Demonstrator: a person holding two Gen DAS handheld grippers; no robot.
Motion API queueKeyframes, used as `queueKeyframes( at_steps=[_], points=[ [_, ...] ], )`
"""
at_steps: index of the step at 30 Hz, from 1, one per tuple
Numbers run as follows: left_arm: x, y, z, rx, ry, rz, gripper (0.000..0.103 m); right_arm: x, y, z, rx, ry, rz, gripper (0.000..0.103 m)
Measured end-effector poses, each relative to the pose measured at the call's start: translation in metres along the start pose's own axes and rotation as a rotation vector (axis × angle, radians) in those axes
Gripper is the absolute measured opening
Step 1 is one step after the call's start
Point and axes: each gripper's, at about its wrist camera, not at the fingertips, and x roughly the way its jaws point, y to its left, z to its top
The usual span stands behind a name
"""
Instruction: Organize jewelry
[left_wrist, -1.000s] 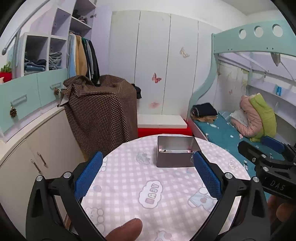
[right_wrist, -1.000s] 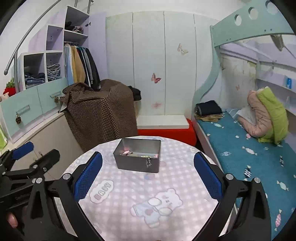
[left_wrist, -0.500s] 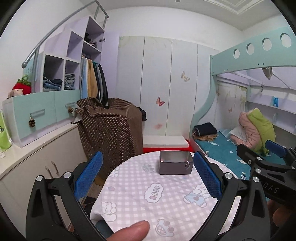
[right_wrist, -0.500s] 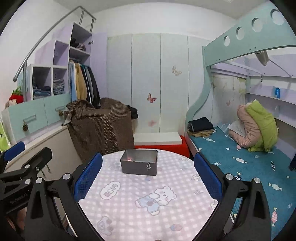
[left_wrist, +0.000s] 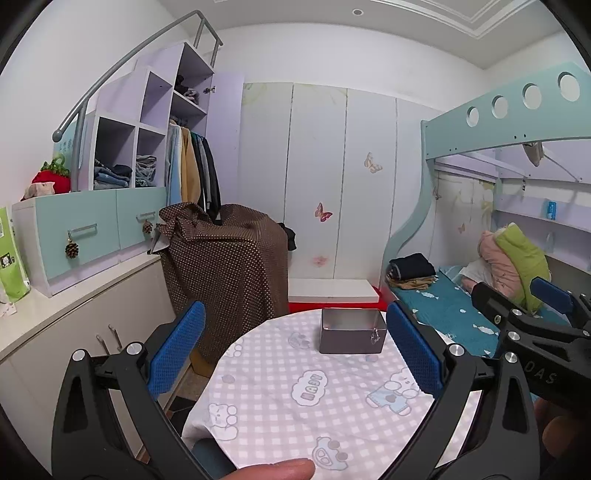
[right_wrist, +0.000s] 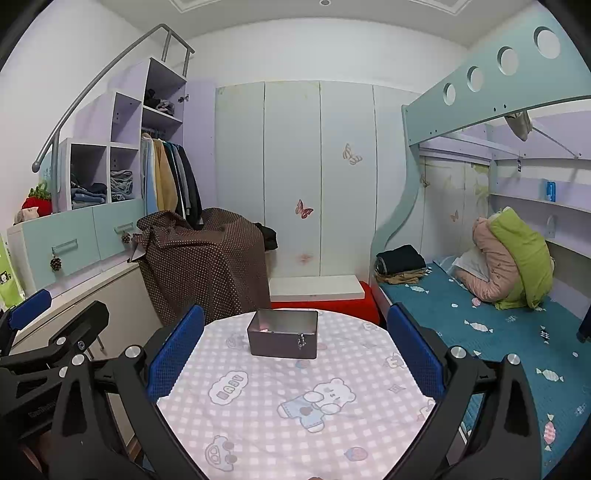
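A grey metal box (left_wrist: 352, 335) with a small front latch stands open on the far side of the round table (left_wrist: 280, 398), which wears a checked cloth with cartoon prints. In the right wrist view the box (right_wrist: 283, 334) shows small pinkish items inside. My left gripper (left_wrist: 293, 356) is open, held well back from the box with nothing between its blue pads. My right gripper (right_wrist: 293, 356) is also open and empty, equally far back. The right gripper (left_wrist: 532, 328) shows at the right of the left wrist view; the left gripper (right_wrist: 44, 332) shows at the left of the right wrist view.
A brown dotted cloth (left_wrist: 229, 266) covers furniture behind the table on the left. A bunk bed (right_wrist: 491, 325) with a teal sheet runs along the right. Cabinets with a counter (left_wrist: 66, 306) line the left wall. A fingertip (left_wrist: 273, 469) shows at the bottom edge.
Both grippers have pulled back and risen away from the table, so the box looks smaller and more of the room shows. Both stay open.
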Motion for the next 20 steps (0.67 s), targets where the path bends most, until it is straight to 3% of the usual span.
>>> queueKeyframes(
  at_steps=[20],
  points=[
    [0.0056, 0.0023, 0.0010, -0.002, 0.014, -0.020, 0.098, 0.0024, -0.0006, -0.0013, 0.009, 0.009, -0.009, 0.095]
  ],
)
